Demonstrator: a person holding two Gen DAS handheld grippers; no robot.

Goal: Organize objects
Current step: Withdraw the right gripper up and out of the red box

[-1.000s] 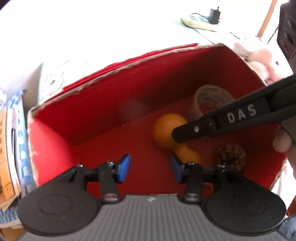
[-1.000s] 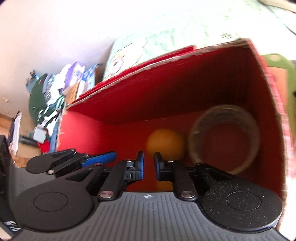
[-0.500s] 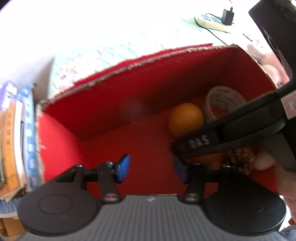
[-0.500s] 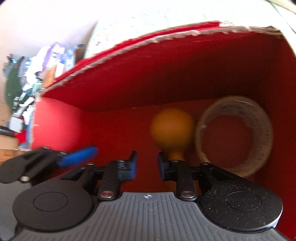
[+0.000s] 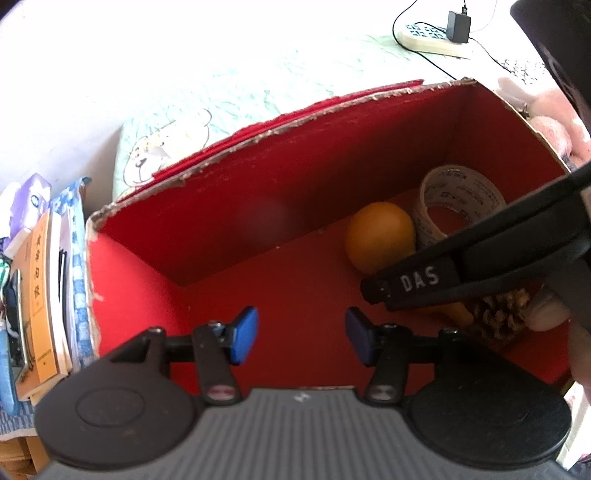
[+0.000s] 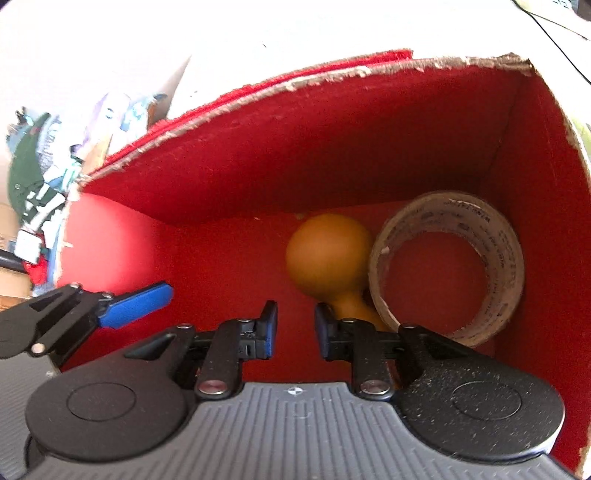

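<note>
A red cardboard box (image 5: 332, 155) (image 6: 332, 140) lies open below both grippers. Inside it, at the right, are an orange gourd-shaped toy (image 5: 380, 236) (image 6: 328, 251), a roll of tape (image 5: 458, 199) (image 6: 506, 258) standing against the right wall, and a pine cone (image 5: 498, 317). My left gripper (image 5: 299, 336) is open and empty above the box's floor. My right gripper (image 6: 293, 328) is open a little and empty, just left of the toy's narrow end. Its finger (image 5: 413, 280) crosses the left wrist view above the toy.
A stack of books and papers (image 5: 40, 288) stands left of the box. A power strip with a charger (image 5: 432, 35) lies on the pale patterned cloth (image 5: 258, 85) behind it. A pink plush toy (image 5: 554, 125) sits at the box's right. Clutter (image 6: 33, 177) shows far left.
My right gripper has opened from nearly shut to a small gap and drawn back from the toy. Both cameras have risen, so more of the box shows.
</note>
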